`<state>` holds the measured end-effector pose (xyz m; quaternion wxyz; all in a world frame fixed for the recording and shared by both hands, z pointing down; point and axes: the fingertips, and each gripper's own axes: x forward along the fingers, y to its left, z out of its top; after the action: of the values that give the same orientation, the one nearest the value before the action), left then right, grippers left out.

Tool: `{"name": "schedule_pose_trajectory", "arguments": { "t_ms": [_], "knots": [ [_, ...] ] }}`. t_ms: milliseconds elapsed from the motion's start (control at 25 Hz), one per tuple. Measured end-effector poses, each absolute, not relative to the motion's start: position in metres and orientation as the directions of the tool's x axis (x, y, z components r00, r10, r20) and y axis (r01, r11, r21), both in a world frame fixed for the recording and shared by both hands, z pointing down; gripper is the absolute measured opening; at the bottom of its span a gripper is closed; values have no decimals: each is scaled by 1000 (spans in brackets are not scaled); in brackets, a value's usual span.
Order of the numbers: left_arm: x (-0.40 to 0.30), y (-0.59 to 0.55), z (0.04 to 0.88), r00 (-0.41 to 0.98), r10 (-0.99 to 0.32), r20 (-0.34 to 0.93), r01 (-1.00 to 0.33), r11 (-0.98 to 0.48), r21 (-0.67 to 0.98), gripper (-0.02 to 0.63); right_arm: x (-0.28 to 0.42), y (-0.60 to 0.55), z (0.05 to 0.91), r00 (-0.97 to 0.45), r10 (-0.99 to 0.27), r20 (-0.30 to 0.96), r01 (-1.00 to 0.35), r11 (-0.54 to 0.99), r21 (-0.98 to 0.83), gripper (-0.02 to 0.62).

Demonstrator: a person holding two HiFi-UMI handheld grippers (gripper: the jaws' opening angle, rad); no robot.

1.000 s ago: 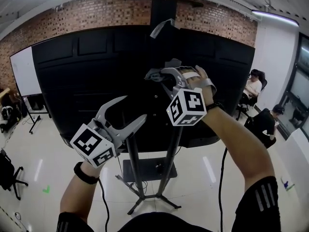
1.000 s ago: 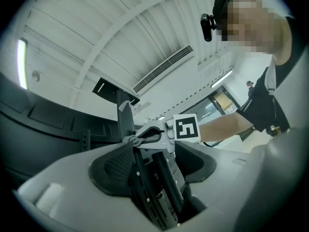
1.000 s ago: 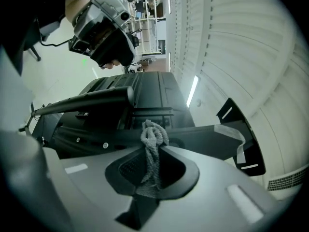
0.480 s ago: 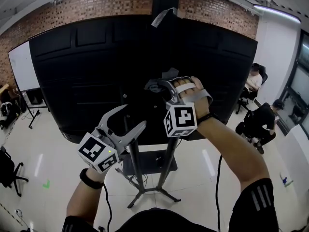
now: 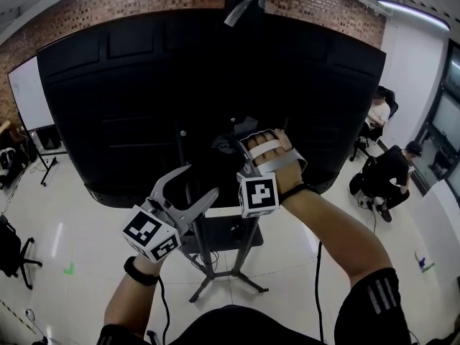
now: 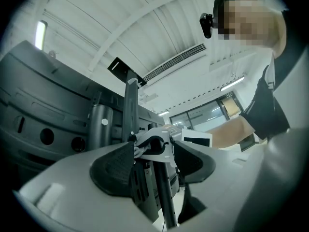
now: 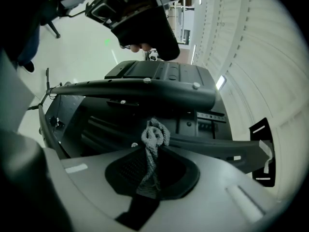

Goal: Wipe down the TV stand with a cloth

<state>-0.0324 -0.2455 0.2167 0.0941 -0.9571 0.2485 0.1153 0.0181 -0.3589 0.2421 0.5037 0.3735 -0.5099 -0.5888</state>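
Note:
The black TV (image 5: 136, 99) shows its back, mounted on a stand with dark upright poles (image 5: 203, 254). My right gripper (image 5: 241, 146) is shut on a grey cloth (image 5: 226, 141), which it holds against the mount at the middle of the TV's back. In the right gripper view the cloth (image 7: 154, 138) sticks out bunched from the shut jaws of the right gripper (image 7: 152, 172), close to a dark crossbar (image 7: 145, 90). My left gripper (image 5: 201, 180) stands open, lower left of the cloth. In the left gripper view the left gripper (image 6: 153, 161) frames a stand pole (image 6: 161, 197), untouched.
The stand's base plate (image 5: 231, 234) and splayed feet rest on a pale glossy floor. Two people sit at the right (image 5: 392, 172). A whiteboard on a stand (image 5: 25, 100) is at the left, an office chair (image 5: 10, 254) lower left. A brick wall runs behind.
My right gripper has come lower down the TV's back with the cloth still in it. The left gripper has shifted a little right and stays open.

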Motion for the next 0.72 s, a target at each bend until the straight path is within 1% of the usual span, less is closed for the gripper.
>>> {"name": "schedule_pose_trajectory", "arguments": {
  "t_ms": [120,240,440,720],
  "knots": [
    [-32,-248,228,850,-460,-257,-497,-862,-100,285,17,-359,266,-204,-974,101,228,53,972,44],
    [-30,-249,241,855,-459,-243,-489,-868,-82,284,10,-354,282,-226,-967,119,182,78,980,44],
    [-27,-251,261,859,-462,-220,-484,-873,-57,285,14,-359,320,-206,-965,163,193,123,974,44],
    [-25,-257,292,863,-472,-180,-481,-877,-5,285,7,-354,360,-214,-952,218,145,189,971,44]
  ]
}}
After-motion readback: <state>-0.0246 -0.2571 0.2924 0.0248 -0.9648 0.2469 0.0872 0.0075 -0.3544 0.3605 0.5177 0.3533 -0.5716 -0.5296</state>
